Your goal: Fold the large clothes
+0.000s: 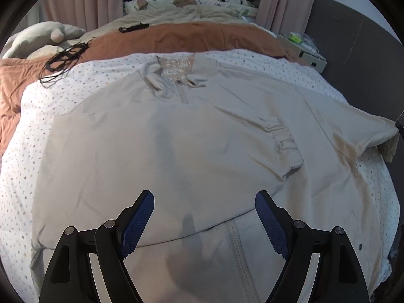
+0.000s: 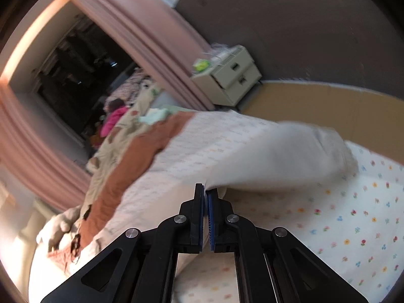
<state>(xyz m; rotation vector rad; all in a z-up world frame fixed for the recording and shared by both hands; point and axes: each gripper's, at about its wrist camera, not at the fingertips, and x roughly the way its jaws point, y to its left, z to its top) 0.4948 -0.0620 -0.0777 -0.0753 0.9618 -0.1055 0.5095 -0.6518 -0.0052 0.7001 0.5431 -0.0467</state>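
Observation:
A large beige zip-up jacket [image 1: 197, 136] lies spread on the flower-print sheet [image 1: 32, 116], collar far, one front panel folded over the zipper. My left gripper [image 1: 204, 197] is open and empty just above the jacket's near middle. My right gripper [image 2: 205, 189] is shut on the beige sleeve [image 2: 277, 156] and holds it lifted off the sheet [image 2: 353, 222]; that view is blurred. The lifted sleeve end shows at the right edge of the left wrist view [image 1: 373, 131].
A rust-brown blanket [image 1: 176, 38] and black cords [image 1: 63, 58] lie beyond the jacket. Plush toys [image 1: 48, 35] sit at the far left. A small drawer unit [image 2: 232, 75] stands by the grey wall, next to pink curtains [image 2: 151, 43].

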